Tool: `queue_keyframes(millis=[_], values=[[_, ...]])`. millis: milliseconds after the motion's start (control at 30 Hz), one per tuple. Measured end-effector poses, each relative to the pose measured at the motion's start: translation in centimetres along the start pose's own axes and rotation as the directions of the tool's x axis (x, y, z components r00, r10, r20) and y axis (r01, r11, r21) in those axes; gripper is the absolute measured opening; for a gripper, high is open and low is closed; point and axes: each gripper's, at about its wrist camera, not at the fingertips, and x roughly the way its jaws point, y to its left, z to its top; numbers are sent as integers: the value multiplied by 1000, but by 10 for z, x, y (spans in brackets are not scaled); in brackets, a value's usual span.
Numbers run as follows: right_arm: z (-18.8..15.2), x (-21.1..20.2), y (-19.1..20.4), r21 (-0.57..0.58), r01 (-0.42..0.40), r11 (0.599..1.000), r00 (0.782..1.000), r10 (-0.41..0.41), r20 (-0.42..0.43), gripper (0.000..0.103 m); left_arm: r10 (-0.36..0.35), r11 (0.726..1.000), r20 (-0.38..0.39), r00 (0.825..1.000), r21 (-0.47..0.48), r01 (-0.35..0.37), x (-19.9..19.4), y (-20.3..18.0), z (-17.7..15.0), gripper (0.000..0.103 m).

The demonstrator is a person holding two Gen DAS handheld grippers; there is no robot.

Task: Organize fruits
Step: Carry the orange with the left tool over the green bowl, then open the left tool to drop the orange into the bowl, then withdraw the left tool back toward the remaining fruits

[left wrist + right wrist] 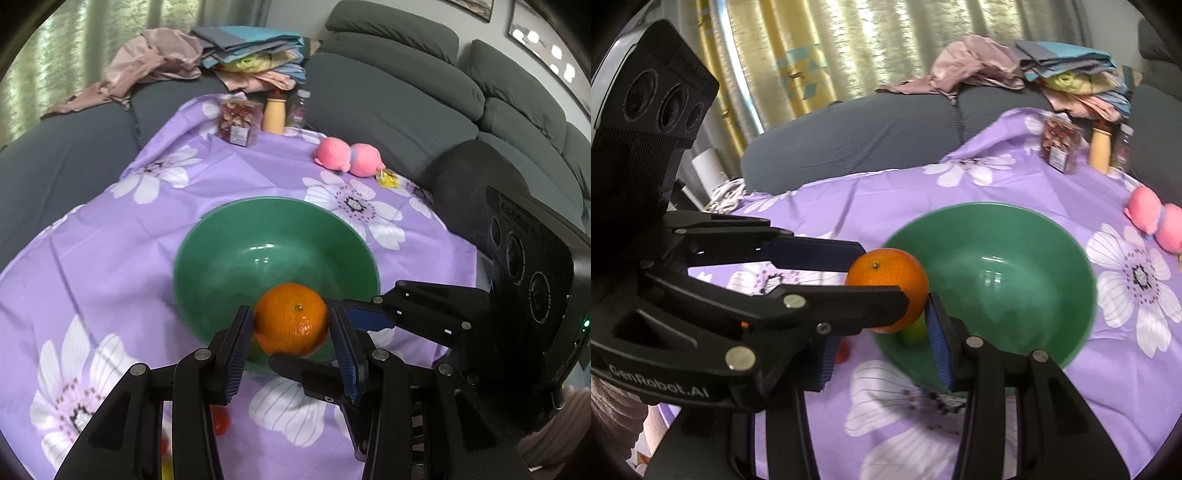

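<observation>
An orange mandarin [291,317] is held over the near rim of an empty green bowl [229,266] on the purple flowered cloth. My left gripper [291,332] is shut on the mandarin, with its pads against both sides. My right gripper [886,339] crosses in from the right of the left wrist view [332,325]; its fingers also flank the same mandarin [886,284], but whether they press on it I cannot tell. A green fruit [914,332] lies below the mandarin at the bowl [1015,266] rim. A red fruit [221,421] lies on the cloth under my left gripper.
A pink plush toy [349,157] and a yellow wrapper [387,179] lie behind the bowl. A snack jar [238,122], a tan bottle [274,115] and a clear bottle [300,109] stand at the cloth's far edge. A grey sofa with piled clothes [221,55] surrounds the table.
</observation>
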Motion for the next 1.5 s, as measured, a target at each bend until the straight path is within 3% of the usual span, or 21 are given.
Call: queue_keyframes(millis=[300, 533, 700, 767, 867, 1167, 1333, 1500], values=[[-5, 7, -19, 33, 31, 999, 999, -30, -25, 45, -20, 1000, -38, 999, -4, 20, 24, -7, 7, 43], [-6, 6, -19, 32, 68, 997, 997, -67, -26, 46, -12, 999, -29, 1000, -42, 11, 19, 1, 8, 43], [-7, -1, -14, 12, 109, 994, 994, -109, -17, 50, 30, 995, -18, 999, -90, -32, 5, 14, 1, 43], [-8, -5, -8, -5, 130, 991, 991, -131, -10, 54, 57, 992, -2, 998, -111, -57, -7, 20, -6, 54], [-8, -12, 3, -31, 155, 987, 988, -155, 5, 59, 94, 985, 8, 995, -145, -92, -20, 30, -15, 62], [-12, -31, 44, -116, 146, 982, 989, -143, 36, 73, 204, 946, -3, 979, -258, -198, -61, 50, -60, 67], [-16, -35, 66, -149, 124, 981, 992, -122, 21, 77, 269, 916, -16, 963, -307, -260, -83, 53, -86, 67], [-19, -37, 86, -185, 99, 978, 995, -98, 13, 78, 289, 903, -21, 957, -324, -280, -97, 52, -106, 67]])
